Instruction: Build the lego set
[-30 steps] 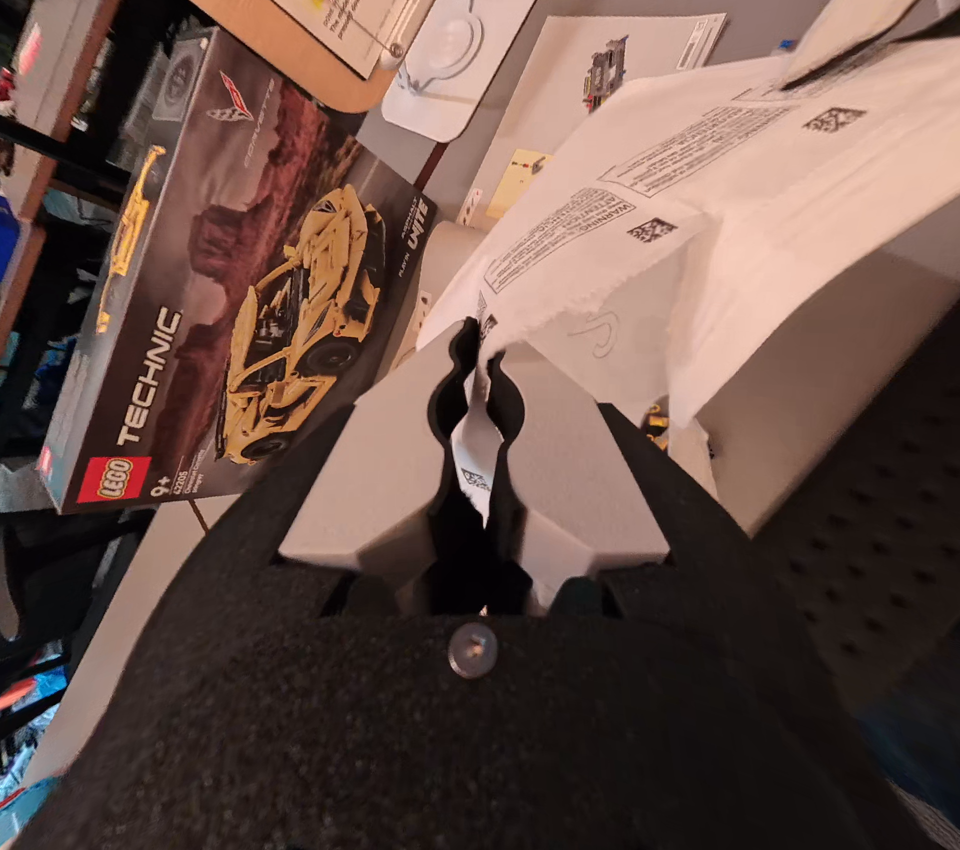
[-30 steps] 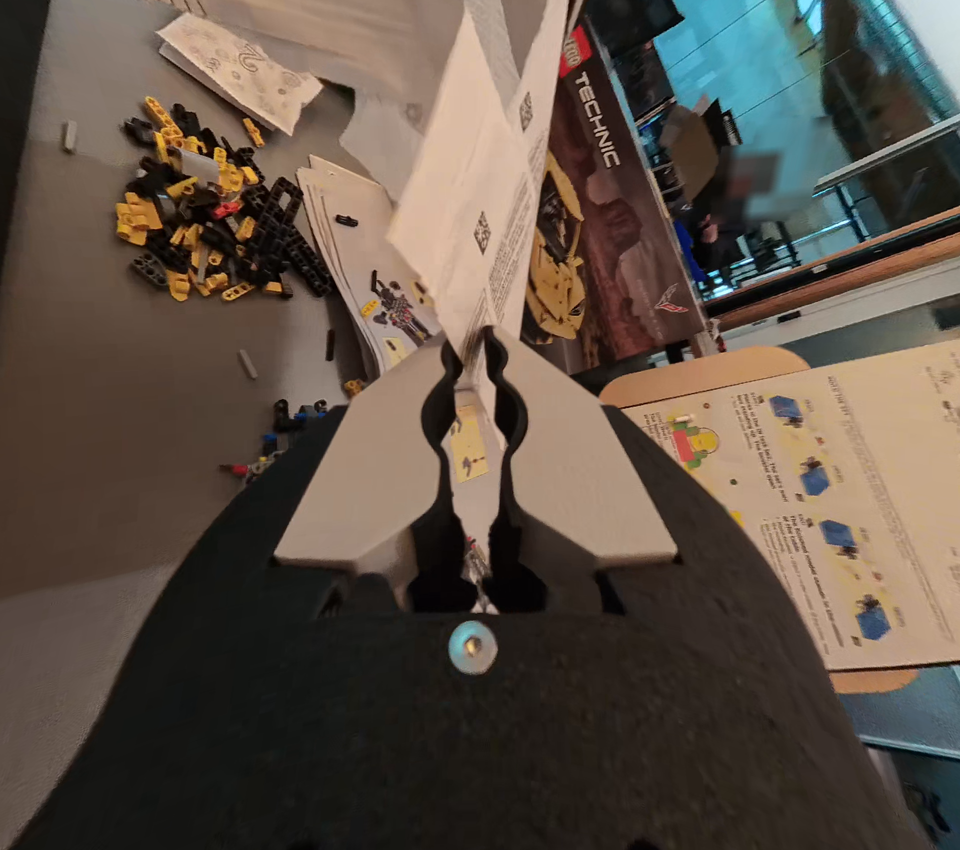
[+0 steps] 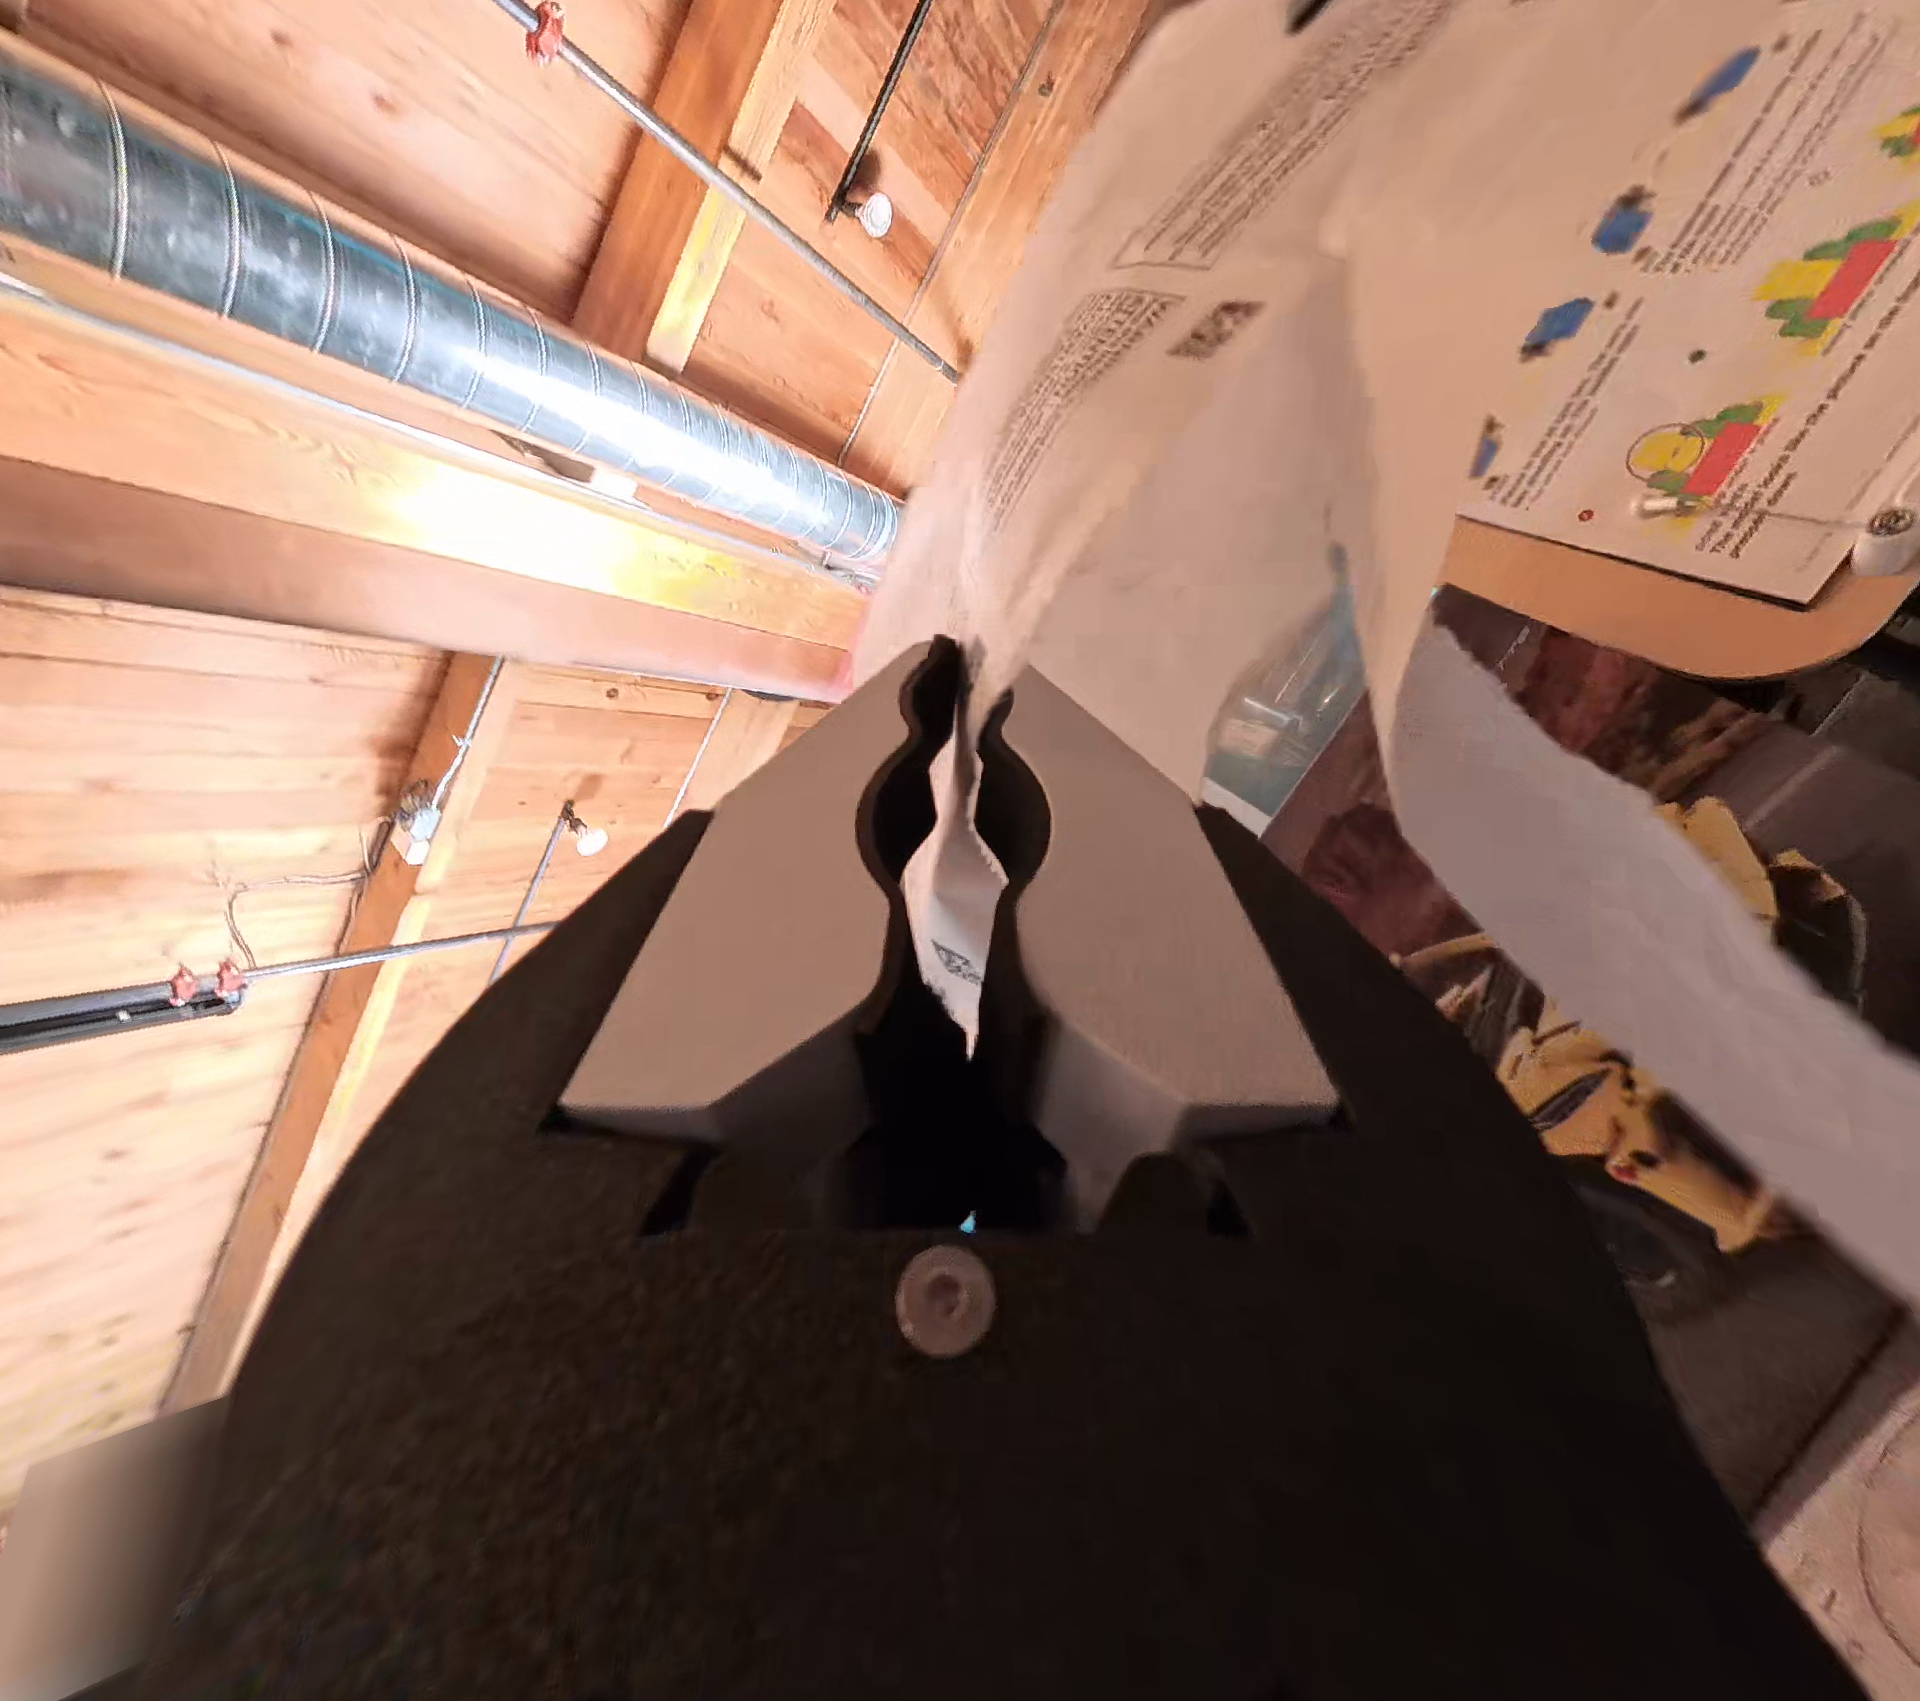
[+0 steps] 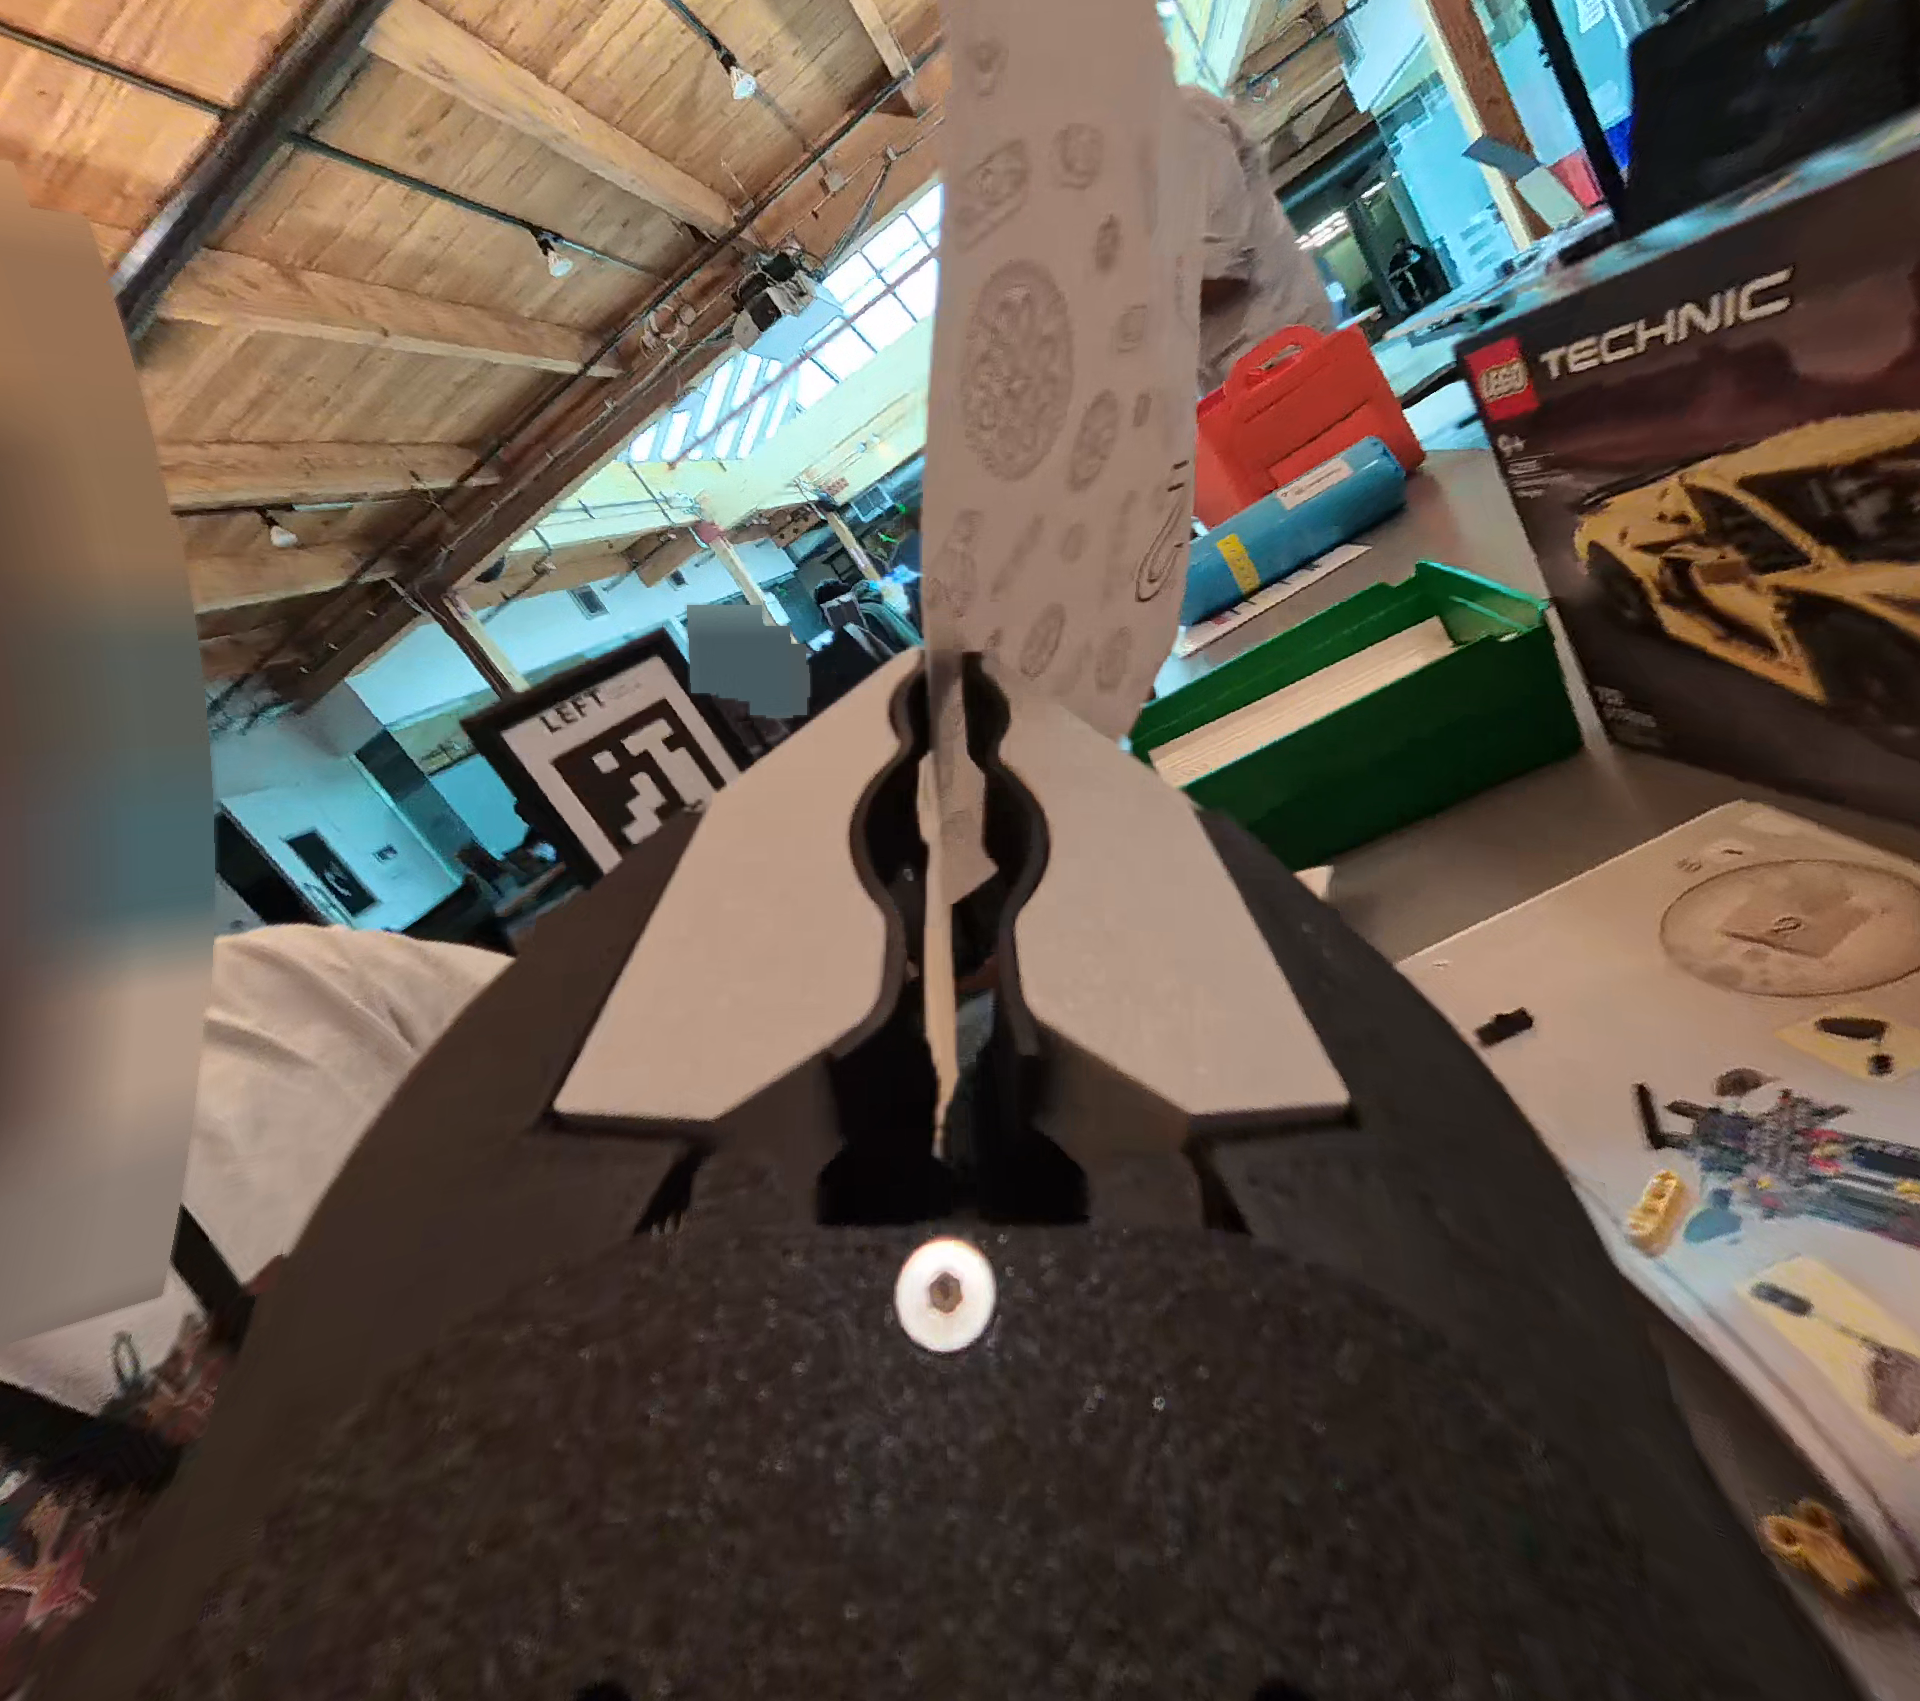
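Jaws of both upturned grippers pinch the paper bag (image 3: 1195, 425).

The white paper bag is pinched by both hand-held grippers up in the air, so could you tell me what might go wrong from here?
1. The left hand-held gripper pinches only a ragged, torn edge of the paper bag, so it could rip further or slip free.
2. The right hand-held gripper grips a thin edge, and the bag may swing down onto the instruction booklet.

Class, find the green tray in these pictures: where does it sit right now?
In the right wrist view, the green tray sits right of centre on the table, left of the set's box and before the blue roll.
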The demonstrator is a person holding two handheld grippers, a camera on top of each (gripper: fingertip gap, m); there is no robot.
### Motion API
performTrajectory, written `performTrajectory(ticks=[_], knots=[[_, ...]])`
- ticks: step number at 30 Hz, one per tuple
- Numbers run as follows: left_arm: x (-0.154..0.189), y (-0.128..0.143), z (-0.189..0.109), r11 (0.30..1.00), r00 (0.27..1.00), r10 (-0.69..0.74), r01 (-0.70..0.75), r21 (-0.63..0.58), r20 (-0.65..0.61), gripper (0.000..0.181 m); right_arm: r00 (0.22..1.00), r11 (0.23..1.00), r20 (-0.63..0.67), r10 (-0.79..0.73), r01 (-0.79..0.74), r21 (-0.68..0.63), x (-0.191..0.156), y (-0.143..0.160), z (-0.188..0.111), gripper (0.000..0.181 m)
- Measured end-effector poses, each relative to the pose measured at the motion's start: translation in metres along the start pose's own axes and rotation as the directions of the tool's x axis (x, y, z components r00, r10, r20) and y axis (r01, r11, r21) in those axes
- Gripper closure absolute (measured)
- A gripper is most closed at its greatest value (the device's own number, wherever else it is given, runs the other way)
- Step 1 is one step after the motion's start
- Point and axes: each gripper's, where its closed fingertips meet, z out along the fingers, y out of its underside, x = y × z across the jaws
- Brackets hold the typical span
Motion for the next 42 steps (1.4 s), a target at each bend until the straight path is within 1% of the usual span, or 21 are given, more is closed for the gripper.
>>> performTrajectory(ticks=[5,7,9,11,13,16,18,20,22,23,24,26,27,28,31,33,35,36,39,40,42], knots=[[0.009,0.009,0.001,1.000,1.000,0.014,-0.014,-0.002,-0.016,0.181,0.984,0.986,-0.096,-0.150,0.141,-0.089,0.001,-0.002,0.002,0.181],[0.010,0.011,0.002,0.999,0.999,0.033,-0.033,0.009,-0.011,0.181,0.948,0.958,-0.160,-0.277,0.259,-0.124,0.003,-0.002,0.002,0.181],[0.015,0.013,0.002,1.000,0.999,0.025,-0.024,0.014,-0.028,0.181,0.922,0.933,-0.166,-0.351,0.329,-0.147,-0.004,-0.001,0.004,0.181],[0.018,0.015,0.003,1.000,0.999,0.003,-0.002,0.008,-0.048,0.181,0.916,0.927,-0.164,-0.367,0.345,-0.149,-0.009,-0.001,0.005,0.181],[0.020,0.013,0.006,0.998,0.994,-0.061,0.060,-0.017,-0.087,0.181,0.907,0.924,-0.190,-0.375,0.349,-0.159,-0.008,-0.003,0.001,0.181],[0.024,0.019,0.018,0.958,0.946,-0.269,0.244,-0.152,-0.180,0.181,0.862,0.885,-0.217,-0.458,0.418,-0.205,-0.010,-0.006,-0.018,0.156],[0.031,0.026,0.027,0.882,0.851,-0.454,0.385,-0.273,-0.265,0.181,0.776,0.823,-0.285,-0.562,0.490,-0.288,-0.003,-0.009,-0.044,0.150],[0.039,0.033,0.033,0.780,0.725,-0.609,0.471,-0.413,-0.322,0.181,0.659,0.743,-0.344,-0.669,0.577,-0.340,-0.001,-0.018,-0.071,0.146],[0.055,0.030,0.033,0.657,0.541,-0.745,0.499,-0.565,-0.390,0.181,0.535,0.646,-0.363,-0.763,0.643,-0.411,-0.003,-0.022,-0.094,0.144],[0.067,0.025,0.028,0.590,0.416,-0.805,0.483,-0.648,-0.423,0.181,0.504,0.637,-0.390,-0.771,0.618,-0.460,-0.003,-0.019,-0.106,0.149],[0.078,0.017,0.020,0.523,0.275,-0.852,0.437,-0.732,-0.445,0.181,0.507,0.639,-0.391,-0.768,0.568,-0.518,-0.005,-0.011,-0.116,0.160],[0.083,0.000,0.014,0.414,0.062,-0.902,0.405,-0.815,-0.427,0.181,0.614,0.640,-0.299,-0.731,0.464,-0.612,-0.014,0.019,-0.122,0.136],[0.087,-0.010,0.007,0.386,-0.042,-0.903,0.352,-0.852,-0.427,0.181,0.626,0.617,-0.274,-0.730,0.432,-0.658,-0.016,0.029,-0.125,0.128],[0.091,-0.015,0.002,0.371,-0.104,-0.904,0.295,-0.881,-0.415,0.181,0.598,0.570,-0.252,-0.761,0.431,-0.699,-0.016,0.036,-0.128,0.127],[0.098,-0.024,-0.003,0.364,-0.171,-0.900,0.211,-0.907,-0.401,0.181,0.514,0.420,-0.145,-0.845,0.471,-0.776,-0.024,0.055,-0.123,0.119],[0.102,-0.029,-0.001,0.355,-0.180,-0.903,0.197,-0.914,-0.390,0.181,0.429,0.326,-0.114,-0.896,0.460,-0.826,-0.023,0.061,-0.121,0.117],[0.104,-0.041,-0.003,0.387,-0.224,-0.877,0.194,-0.902,-0.424,0.181,0.299,0.259,-0.127,-0.946,0.460,-0.849,-0.019,0.051,-0.120,0.126],[0.106,-0.046,-0.006,0.404,-0.239,-0.866,0.182,-0.897,-0.439,0.181,0.267,0.241,-0.122,-0.956,0.474,-0.847,-0.019,0.048,-0.118,0.130],[0.107,-0.062,-0.009,0.458,-0.273,-0.825,0.189,-0.869,-0.494,0.181,0.345,0.312,-0.155,-0.926,0.467,-0.827,-0.018,0.046,-0.119,0.132],[0.107,-0.066,-0.010,0.483,-0.280,-0.808,0.190,-0.855,-0.518,0.181,0.344,0.319,-0.164,-0.925,0.464,-0.826,-0.017,0.042,-0.122,0.130],[0.108,-0.071,-0.010,0.534,-0.266,-0.780,0.187,-0.824,-0.566,0.181,0.294,0.317,-0.191,-0.937,0.479,-0.818,-0.021,0.026,-0.131,0.127]])
